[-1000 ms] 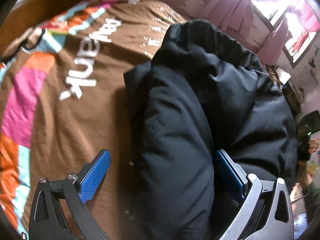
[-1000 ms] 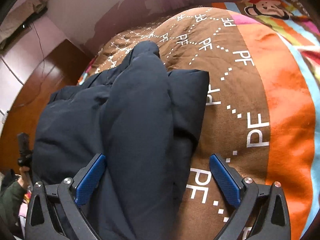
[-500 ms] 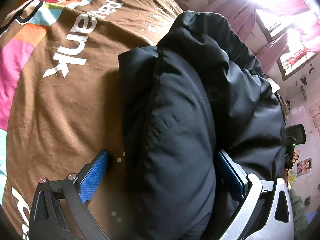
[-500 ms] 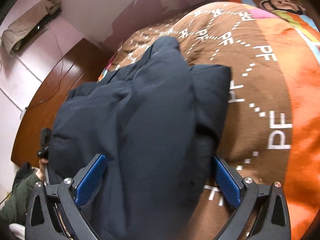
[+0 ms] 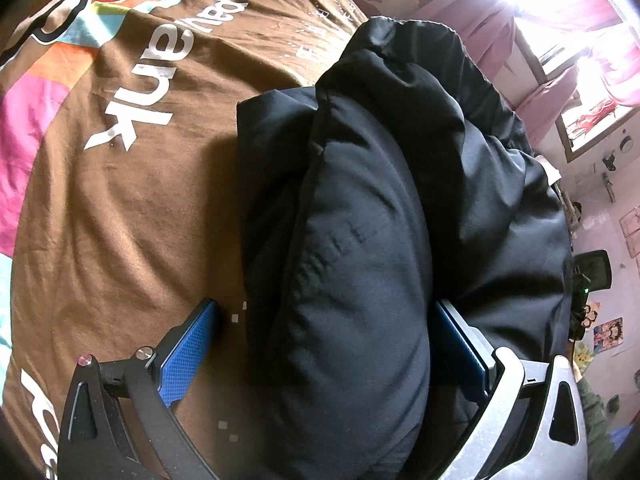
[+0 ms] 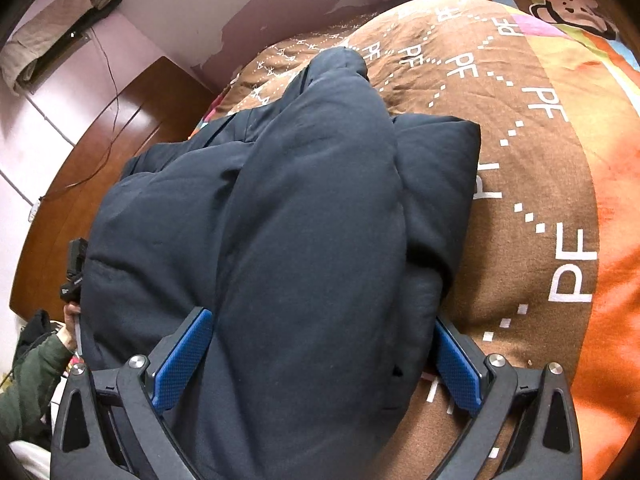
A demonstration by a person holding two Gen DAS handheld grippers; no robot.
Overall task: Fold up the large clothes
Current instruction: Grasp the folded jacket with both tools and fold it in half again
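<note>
- We've got our left gripper (image 5: 324,344) spread wide around a puffy roll of the dark jacket (image 5: 360,240); the left finger (image 5: 186,354) stands clear of the cloth, over the blanket.
- Our right gripper (image 6: 316,360) is spread wide too, both blue pads up against the jacket's bulge (squeezing or only touching, we can't tell).
- The jacket lies bunched on the brown printed blanket (image 6: 532,216).

A brown bedspread (image 5: 132,208) with white lettering and orange, pink and blue patches covers the bed, pink curtains (image 5: 516,32) hang by a bright window, a wooden headboard (image 6: 132,120) stands against the peeling wall, and a beige cloth (image 6: 52,28) lies high up.
</note>
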